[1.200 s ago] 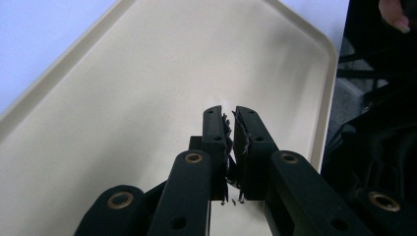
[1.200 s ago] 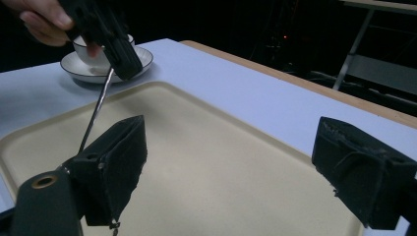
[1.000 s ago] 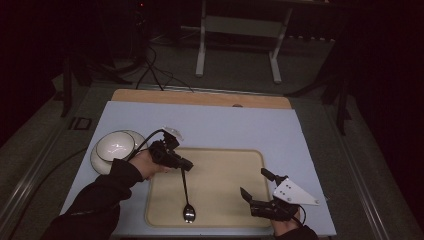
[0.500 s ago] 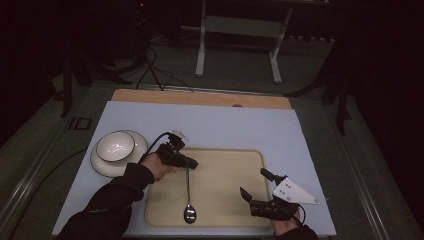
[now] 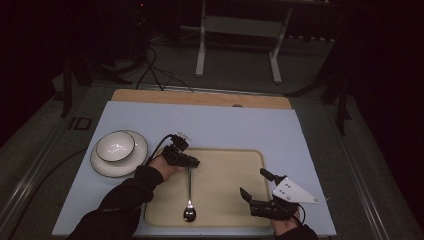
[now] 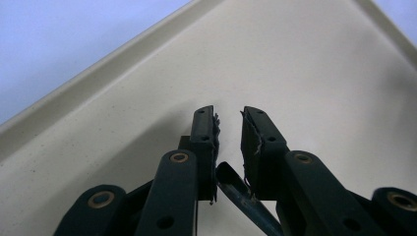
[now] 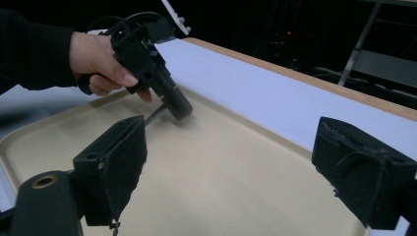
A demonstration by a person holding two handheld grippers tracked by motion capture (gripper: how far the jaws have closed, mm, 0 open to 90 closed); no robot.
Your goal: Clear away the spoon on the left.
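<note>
A metal spoon (image 5: pixel 189 200) lies along the left part of a cream tray (image 5: pixel 225 175), bowl end toward the front edge. My left gripper (image 5: pixel 191 162) sits at the far end of the handle. In the left gripper view its jaws (image 6: pixel 228 118) stand close together with the spoon handle (image 6: pixel 236 189) pinched between the pads, low over the tray floor (image 6: pixel 319 73). My right gripper (image 5: pixel 252 182) rests at the tray's front right, wide open, nothing between its fingers (image 7: pixel 118 162). The right gripper view looks across the tray (image 7: pixel 221 187) at the left gripper (image 7: pixel 174 101) and the hand holding it.
A white bowl (image 5: pixel 116 146) stands on a white plate (image 5: pixel 107 167) to the left of the tray, on the pale blue table cover (image 5: pixel 225 125). A wooden strip (image 5: pixel 200 97) runs along the far table edge. Beyond it are a dark floor, cables and a stand.
My left gripper has shifted slightly right along the tray's left part, and the spoon handle has straightened under it. The right gripper has stayed put.
</note>
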